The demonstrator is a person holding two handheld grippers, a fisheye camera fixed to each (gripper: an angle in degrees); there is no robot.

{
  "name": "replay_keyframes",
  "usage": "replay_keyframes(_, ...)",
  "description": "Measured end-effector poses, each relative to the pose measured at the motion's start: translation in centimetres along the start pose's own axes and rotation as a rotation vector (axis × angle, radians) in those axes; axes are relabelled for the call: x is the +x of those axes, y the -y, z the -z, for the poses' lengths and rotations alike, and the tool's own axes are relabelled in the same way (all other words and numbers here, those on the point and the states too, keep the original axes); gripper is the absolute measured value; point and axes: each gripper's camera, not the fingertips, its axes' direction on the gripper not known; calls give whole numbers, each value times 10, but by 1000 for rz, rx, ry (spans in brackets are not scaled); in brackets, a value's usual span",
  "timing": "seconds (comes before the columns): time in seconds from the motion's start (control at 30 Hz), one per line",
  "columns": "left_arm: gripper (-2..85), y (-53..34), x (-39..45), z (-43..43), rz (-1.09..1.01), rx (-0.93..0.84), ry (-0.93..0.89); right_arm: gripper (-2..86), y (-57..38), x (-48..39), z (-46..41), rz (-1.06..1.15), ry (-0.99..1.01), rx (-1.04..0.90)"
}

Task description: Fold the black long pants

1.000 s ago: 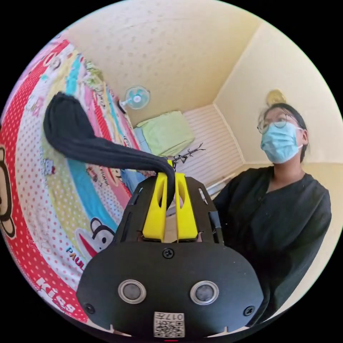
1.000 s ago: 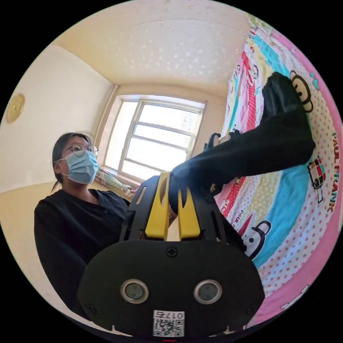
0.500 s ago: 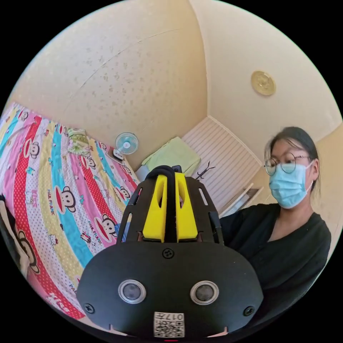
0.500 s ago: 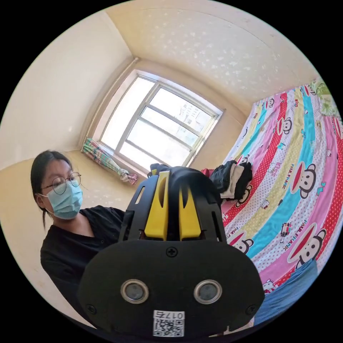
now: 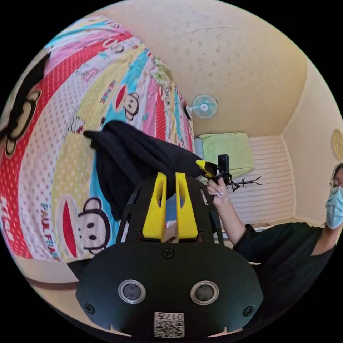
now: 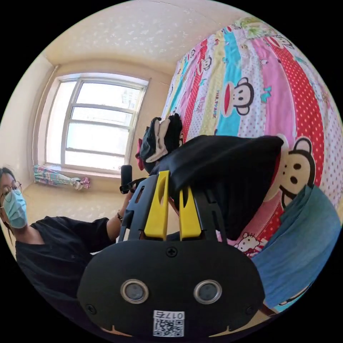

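Left tool [image 5: 167, 178] clamps the black long pants [image 5: 135, 157]; right tool [image 6: 174, 178] clamps them too, above the bed [image 6: 250, 71].

Bed [image 6: 250, 68] with clothes pile [image 6: 160, 137]

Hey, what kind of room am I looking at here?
Most likely a bedroom in a home: a bed under a cartoon-print sheet, a window, and a small fan by the wall.

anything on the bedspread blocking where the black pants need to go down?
Nothing visible. Black pants hang from both hand-held grippers, left and right, over bare bedspread. Clothes pile and blue garment lie aside.
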Motion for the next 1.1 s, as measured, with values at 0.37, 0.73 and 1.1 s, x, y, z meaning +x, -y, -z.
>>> replay_keyframes(0.37, 206, -4, -53, 9, 117, 116, 52, 168, -15, 70, -9, -181, -98, 103)
replay_keyframes(0.73, 154, 5, -44, -44, 158, -10, 284, 149, -9, 90, -128, -256, -20, -68)
replay_keyframes(1.1, 121, -112, 25, 125, 221, -44, -261, 108, -45, -91, -171, -66, 355, -287)
